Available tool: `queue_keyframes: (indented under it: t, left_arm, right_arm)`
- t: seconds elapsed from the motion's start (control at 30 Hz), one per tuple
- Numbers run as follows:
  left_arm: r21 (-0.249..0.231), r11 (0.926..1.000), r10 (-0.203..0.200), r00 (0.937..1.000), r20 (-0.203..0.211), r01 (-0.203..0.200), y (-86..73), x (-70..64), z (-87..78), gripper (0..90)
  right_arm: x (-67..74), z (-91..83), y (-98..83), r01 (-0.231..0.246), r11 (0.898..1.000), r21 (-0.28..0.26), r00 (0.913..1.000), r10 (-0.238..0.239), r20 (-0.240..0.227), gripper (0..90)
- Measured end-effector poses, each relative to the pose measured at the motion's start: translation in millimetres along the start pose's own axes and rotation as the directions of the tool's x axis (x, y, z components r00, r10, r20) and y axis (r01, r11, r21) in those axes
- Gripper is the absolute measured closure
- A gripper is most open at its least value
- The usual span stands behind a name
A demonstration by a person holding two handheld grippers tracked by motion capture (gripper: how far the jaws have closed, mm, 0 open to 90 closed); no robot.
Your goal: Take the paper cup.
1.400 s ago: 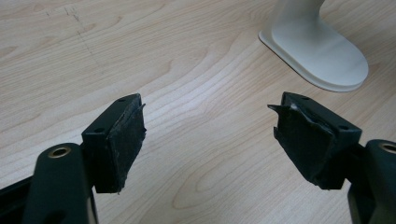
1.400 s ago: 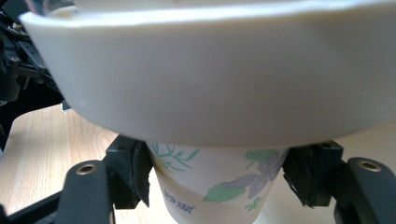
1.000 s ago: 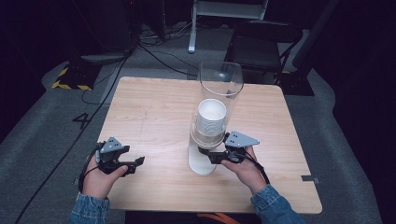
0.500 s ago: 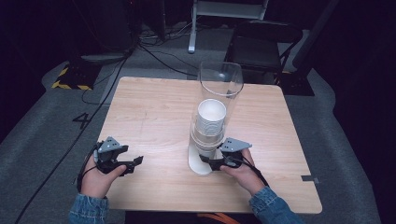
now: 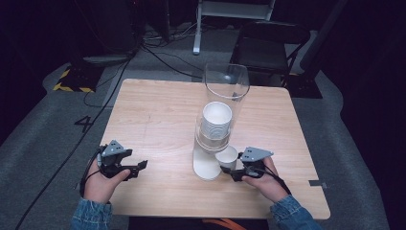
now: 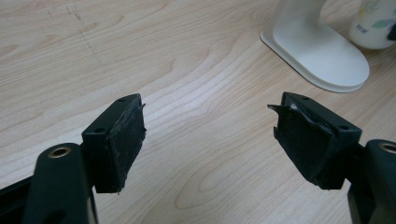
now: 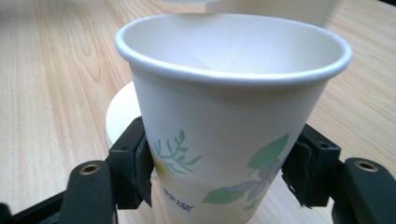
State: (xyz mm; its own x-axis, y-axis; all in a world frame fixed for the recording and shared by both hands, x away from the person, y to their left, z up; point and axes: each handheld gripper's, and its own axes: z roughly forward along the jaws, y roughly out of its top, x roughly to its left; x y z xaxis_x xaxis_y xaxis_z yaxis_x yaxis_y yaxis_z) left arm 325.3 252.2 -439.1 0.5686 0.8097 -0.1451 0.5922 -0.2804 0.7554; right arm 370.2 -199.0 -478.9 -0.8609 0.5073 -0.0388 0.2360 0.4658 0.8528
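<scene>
Both grippers are sitting near the table's (image 5: 158, 105) near edge. Right gripper (image 7: 217, 175) is clamping a leaf-printed paper cup (image 7: 229, 121) upright, just beside the white base (image 5: 206, 165) of the clear cup dispenser (image 5: 225, 91) at mid-table. Left gripper (image 6: 208, 140) is hovering with jaws spread wide over bare wood toward the near left corner, with open tabletop lying beyond it.
</scene>
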Motion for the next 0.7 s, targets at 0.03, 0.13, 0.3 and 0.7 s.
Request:
queue_keyframes:
  t: [0.03, 0.13, 0.3, 0.7]
  left_arm:
    - [0.003, 1.0, -0.002, 1.0, 0.002, 0.002, -0.3, -0.1, 0.6, 23.8]
    - [0.005, 1.0, -0.004, 1.0, -0.002, 0.004, -0.8, 0.1, 1.6, 23.9]
    - [0.008, 1.0, -0.005, 1.0, 0.001, 0.005, -0.9, -0.5, 3.8, 23.9]
    - [0.03, 0.9994, -0.015, 0.9998, -0.01, 0.015, -6.9, 3.4, 9.0, 23.9]
  right_arm:
    - [-1.1, -3.5, -0.6, -0.001, 1.0, -0.004, 1.0, 0.001, 0.006, 34.3]
    - [-4.9, -12.4, -1.6, -0.011, 1.0, -0.016, 0.9997, 0.011, 0.023, 34.3]
    - [-19.6, -30.0, 0.8, -0.066, 0.995, -0.075, 0.994, 0.072, 0.082, 34.1]
    - [-66.6, -52.4, 2.1, -0.176, 0.974, -0.14, 0.9394, 0.209, 0.272, 33.4]
